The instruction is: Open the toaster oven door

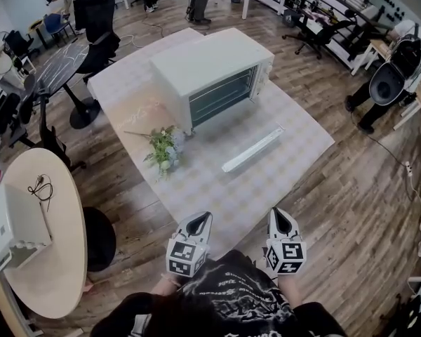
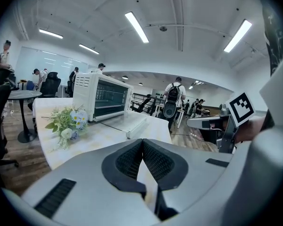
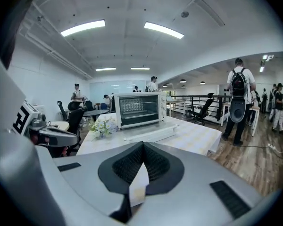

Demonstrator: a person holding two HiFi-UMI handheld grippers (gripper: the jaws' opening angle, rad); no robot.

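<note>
The white toaster oven (image 1: 210, 76) stands at the far side of the checked table (image 1: 295, 153). Its glass door (image 1: 228, 135) lies folded down flat in front of it, the white handle bar (image 1: 252, 149) at its near edge. Both gripper views look along the table at the oven (image 2: 104, 97) (image 3: 137, 108) and its lowered door (image 2: 132, 124) (image 3: 148, 133). My left gripper (image 1: 198, 220) (image 2: 142, 142) and right gripper (image 1: 277, 216) (image 3: 142, 145) hover side by side over the table's near edge, well short of the door. Both are shut with nothing between the pads.
A small bunch of flowers (image 1: 165, 149) lies on the table left of the door. A white oval table (image 1: 35, 237) and a dark round table (image 1: 59, 65) with chairs stand to the left. People and desks fill the room's far and right sides.
</note>
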